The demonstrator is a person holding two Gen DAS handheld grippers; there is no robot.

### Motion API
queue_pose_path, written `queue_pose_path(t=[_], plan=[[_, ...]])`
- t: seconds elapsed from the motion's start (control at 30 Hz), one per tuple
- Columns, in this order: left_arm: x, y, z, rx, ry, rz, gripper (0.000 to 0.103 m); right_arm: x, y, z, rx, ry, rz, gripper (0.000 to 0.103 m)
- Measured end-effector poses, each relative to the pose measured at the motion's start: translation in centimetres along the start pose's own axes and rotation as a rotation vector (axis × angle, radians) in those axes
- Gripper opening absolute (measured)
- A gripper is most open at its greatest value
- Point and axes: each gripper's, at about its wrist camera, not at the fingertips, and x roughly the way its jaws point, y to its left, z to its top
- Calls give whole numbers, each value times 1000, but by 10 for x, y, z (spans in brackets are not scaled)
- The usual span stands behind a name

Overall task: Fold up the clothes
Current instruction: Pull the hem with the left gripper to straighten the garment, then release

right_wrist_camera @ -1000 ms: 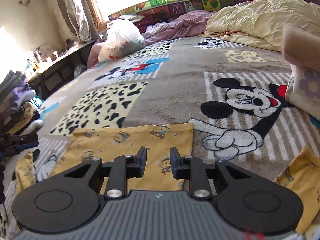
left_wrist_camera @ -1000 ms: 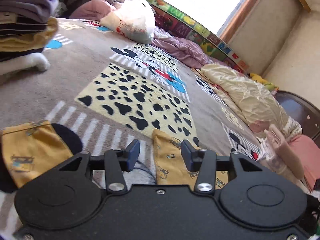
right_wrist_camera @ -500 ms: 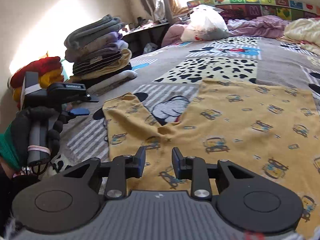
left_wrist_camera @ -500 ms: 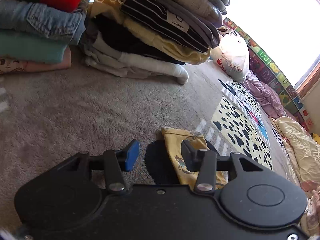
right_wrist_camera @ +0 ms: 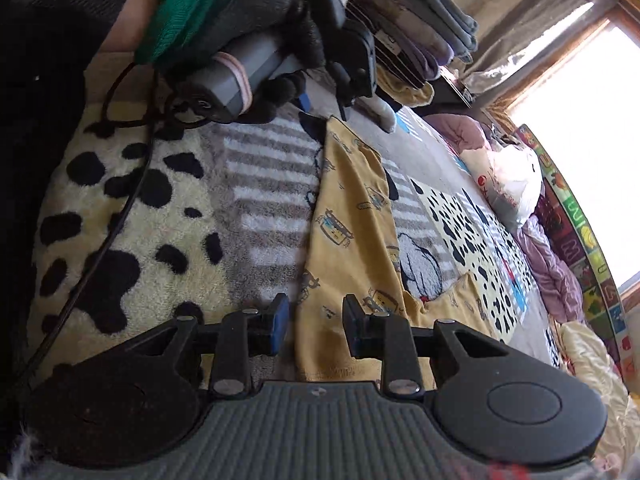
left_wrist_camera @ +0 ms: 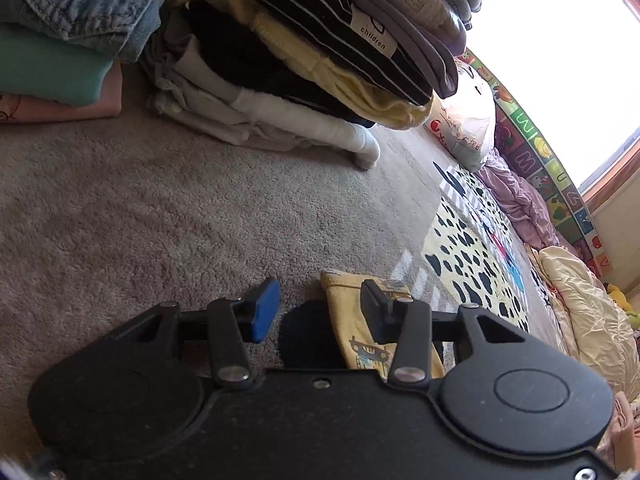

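Yellow garment under right claw

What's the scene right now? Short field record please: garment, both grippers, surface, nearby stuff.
garment: yellow printed garment, spread out flat on the blanket
left gripper: open, nothing between its fingers, at the garment's far corner
right gripper: open, nothing held, over the garment's near edge
surface: cartoon-print blanket
nearby: stack of folded clothes beyond the garment
fold: not yet started

A patterned blanket carried yellow pants, stacks of folded clothes and a white bag.
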Motion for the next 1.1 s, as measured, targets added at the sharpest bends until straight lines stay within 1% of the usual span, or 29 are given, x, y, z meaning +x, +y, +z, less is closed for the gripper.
queue_pose_path(t=[0.07, 0.13, 0.17, 0.2, 0.23, 0.27, 0.3, 0.33, 0.4, 0.5, 0.57, 0.63, 0.77, 0.83, 0.87, 0.9, 0.93, 0.97, 1.0, 1.03, 1.07, 1.1], plan=[[1, -1, 0, -1, 6, -9, 43, 3, 9, 3, -64, 26, -7, 30], [2, -2, -1, 4, 11, -13, 41, 8, 7, 6, -62, 44, -8, 30], [4, -4, -2, 11, 13, -12, 37, 10, 4, 7, -54, 55, -11, 30], [5, -4, -2, 14, 16, -7, 31, 13, 1, 8, -43, 64, -13, 30], [8, -4, -3, 20, 20, -1, 15, 15, 0, 9, -28, 68, -4, 24], [10, -4, -3, 26, 24, 3, 3, 14, -1, 9, -11, 63, 11, 3], [13, -4, -4, 34, 26, 8, 0, 12, -2, 9, 5, 58, 26, 2], [11, -4, -5, 36, 17, 11, 0, 11, -3, 8, 22, 53, 41, 2], [-2, -3, 0, 23, -35, -1, 0, 8, -5, 8, 56, 42, 71, 2], [0, 0, 2, 38, -12, 19, 0, -5, -5, 2, 88, 18, 99, 3], [6, 4, -2, 37, 18, 36, 0, -4, -8, -2, 124, 27, 133, 3], [4, 2, -2, 50, 14, 44, 0, 0, -7, -3, 130, 33, 133, 3], [3, 2, -2, 58, 10, 60, 1, 4, -1, -1, 109, 25, 129, 7], [-1, 1, 0, 52, -9, 76, 8, 0, -1, 0, 124, 13, 147, 8], [-3, 0, 1, 48, -19, 84, 9, -3, -1, 0, 136, 5, 162, 8], [-5, 0, 2, 44, -29, 93, 13, -6, -2, 0, 159, -7, 184, 7], [-10, -5, 3, 69, -54, 102, 17, -9, -5, 1, 192, -21, 209, 10], [-16, -12, 5, 101, -83, 112, 17, -12, -7, 1, 225, -34, 235, 16], [-21, -17, 5, 127, -99, 95, 17, -16, -8, 0, 253, -46, 252, 19], [-27, -23, 5, 152, -112, 73, 17, -22, -8, -3, 280, -57, 257, 27], [-28, -29, 3, 174, -97, 27, 17, -29, -9, -7, 315, -68, 261, 32], [-29, -35, 0, 196, -77, -24, 17, -36, -11, -13, 358, -77, 266, 32]])
